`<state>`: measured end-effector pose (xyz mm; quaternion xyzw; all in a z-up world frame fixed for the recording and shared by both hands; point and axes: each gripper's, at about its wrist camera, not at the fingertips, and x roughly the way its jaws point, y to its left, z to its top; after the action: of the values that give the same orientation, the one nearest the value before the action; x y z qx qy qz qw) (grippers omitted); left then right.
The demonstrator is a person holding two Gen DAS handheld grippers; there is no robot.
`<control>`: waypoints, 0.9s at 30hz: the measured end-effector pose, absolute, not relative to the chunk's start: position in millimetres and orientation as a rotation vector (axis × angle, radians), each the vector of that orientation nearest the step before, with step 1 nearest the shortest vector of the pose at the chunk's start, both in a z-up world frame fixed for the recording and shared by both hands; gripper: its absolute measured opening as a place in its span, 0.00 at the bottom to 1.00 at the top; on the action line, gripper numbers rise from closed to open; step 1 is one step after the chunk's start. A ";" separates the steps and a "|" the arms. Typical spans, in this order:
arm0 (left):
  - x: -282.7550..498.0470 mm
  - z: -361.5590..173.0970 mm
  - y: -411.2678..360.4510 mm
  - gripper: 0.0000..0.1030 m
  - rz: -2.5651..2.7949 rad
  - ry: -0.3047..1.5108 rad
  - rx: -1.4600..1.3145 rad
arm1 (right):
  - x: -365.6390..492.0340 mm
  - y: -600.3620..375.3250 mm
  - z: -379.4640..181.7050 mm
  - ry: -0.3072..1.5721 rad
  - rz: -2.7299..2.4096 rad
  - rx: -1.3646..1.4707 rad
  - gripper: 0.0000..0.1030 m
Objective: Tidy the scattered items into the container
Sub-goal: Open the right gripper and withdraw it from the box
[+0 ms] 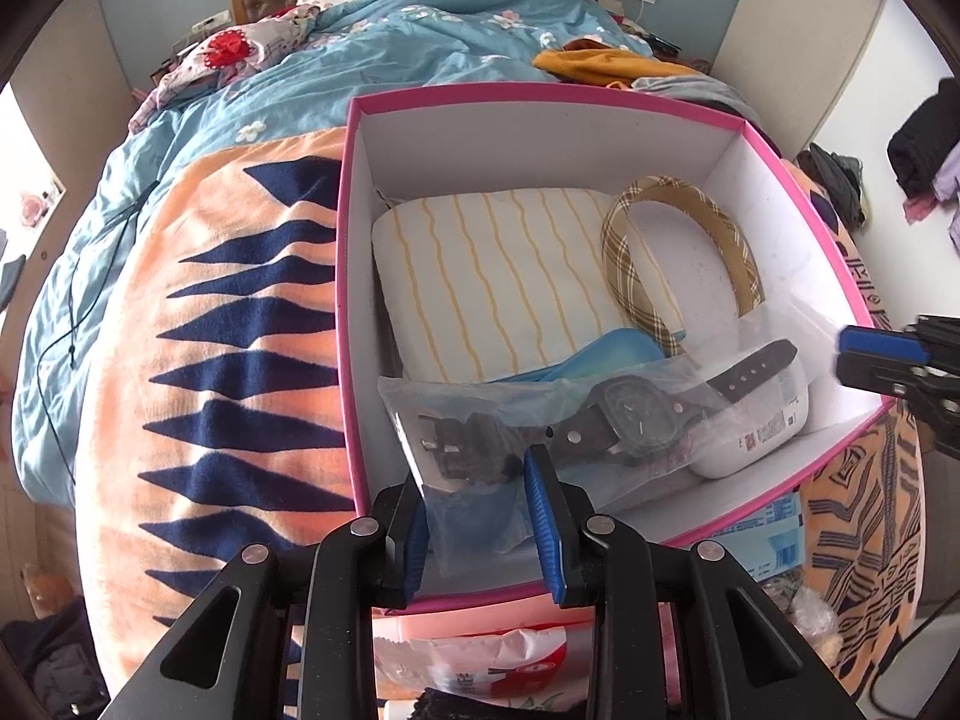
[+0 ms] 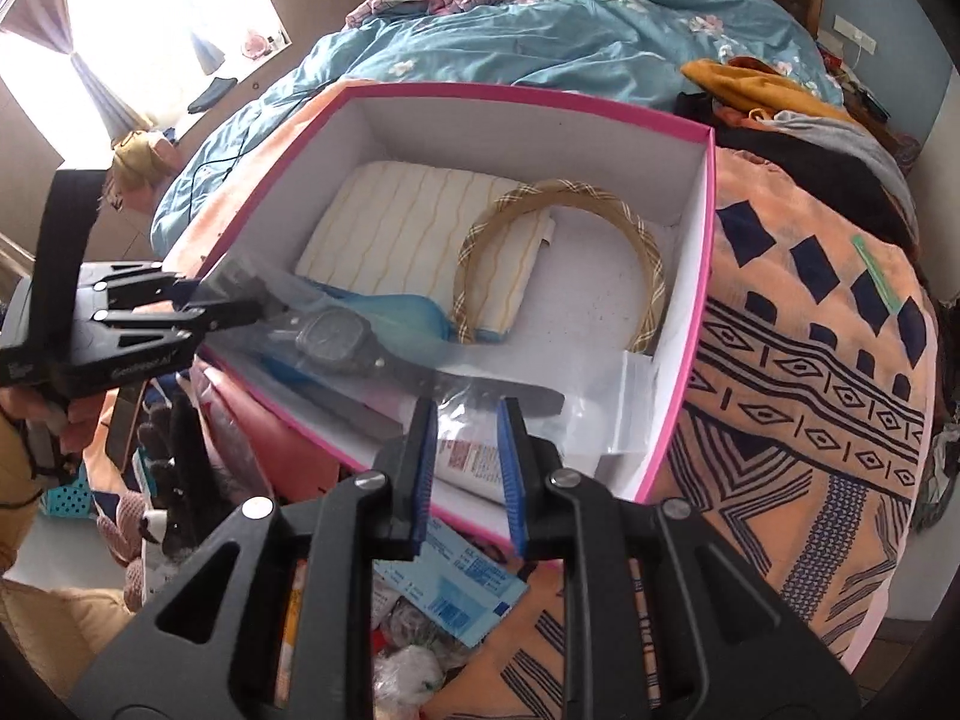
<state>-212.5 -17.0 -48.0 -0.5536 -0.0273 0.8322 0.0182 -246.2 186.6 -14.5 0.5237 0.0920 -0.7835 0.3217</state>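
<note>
Your left gripper (image 1: 480, 480) pinches the near end of a clear bag (image 1: 540, 420) with a dark watch (image 1: 636, 417) inside, and the bag hangs over the near part of the pink box (image 1: 540, 97), its far end sagging onto what already lies there. The risk, as I judge it, sits in that thin plastic: you grip only its edge, so the watch's weight could slide the bag out of the pads, or the bag could catch on the box's near rim and drape half outside when you let go. Working left to right inside the box, you have a folded striped cloth (image 1: 498, 282) at the far left, a blue piece (image 1: 606, 354) partly under the bag, a checked hairband (image 1: 678, 252) leaning against the right wall, and a white tube (image 1: 762, 426) lying near the right corner beneath the bag. Your right gripper (image 2: 462, 450) stands spread and holds nothing, hovering over the near right rim; keep it clear of the bag's loose end. Packets (image 2: 456, 594) lie outside, just near of the box on the blanket (image 1: 240, 360).
</note>
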 end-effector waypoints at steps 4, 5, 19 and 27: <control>-210.1 -44.1 -19.3 0.34 2.593 -0.145 -1.702 | -258.7 175.9 -37.5 0.241 -2.047 1.441 0.22; -208.8 -42.0 -20.1 0.34 2.600 -0.167 -1.690 | -260.4 173.7 -43.8 0.245 -2.039 1.461 0.22; -185.1 -14.7 -13.6 0.66 2.683 -0.212 -1.467 | -249.0 185.3 -44.3 0.164 -2.030 1.468 0.22; -159.5 -9.3 8.6 0.66 2.592 -0.250 -1.410 | -219.2 220.3 -18.3 -0.083 -2.054 1.346 0.22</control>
<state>-159.5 8.6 -9.3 -0.4741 -0.0842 0.8718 0.0900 -219.2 220.3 -18.3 0.5159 -0.0318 -0.7875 0.3357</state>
